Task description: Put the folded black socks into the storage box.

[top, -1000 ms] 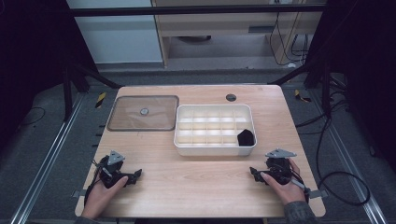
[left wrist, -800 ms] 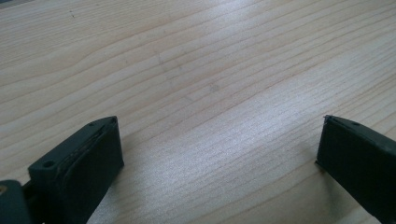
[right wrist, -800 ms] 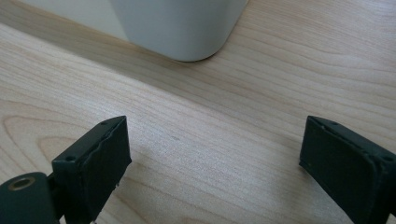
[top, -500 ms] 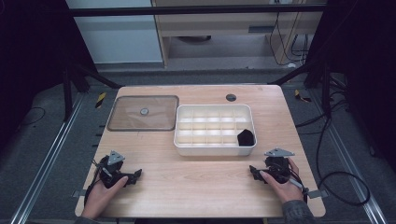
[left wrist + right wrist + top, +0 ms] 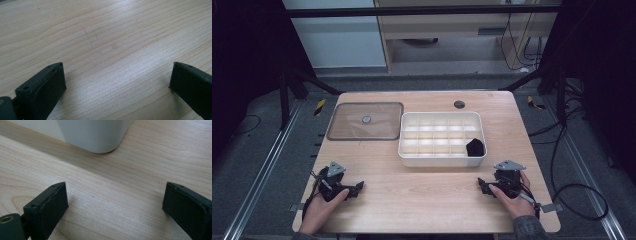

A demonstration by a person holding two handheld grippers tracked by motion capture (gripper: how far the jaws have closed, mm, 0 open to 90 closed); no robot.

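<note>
Almost nothing has changed in the last second: your left gripper [image 5: 343, 188] rests at the near left of the wooden surface [image 5: 422, 200] as before, and your right gripper [image 5: 497, 186] stays at the near right, having shifted only very slightly, if at all; so I judge that the work has not begun yet. The jaws of the left gripper stand wide apart over bare wood, holding nothing; the jaws of the right gripper are also wide apart and empty, and in the right gripper view they look toward the rounded near corner of the white compartment tray [image 5: 100, 137]. This tray [image 5: 408, 150] sits in the middle of the surface, and a small black object [image 5: 475, 147] lies in its near right compartment, not far from your right gripper; the clear lid [image 5: 347, 125] with a small knob lies flat just beside the tray on its left. The black object is probably easiest to reach with your right gripper.
</note>
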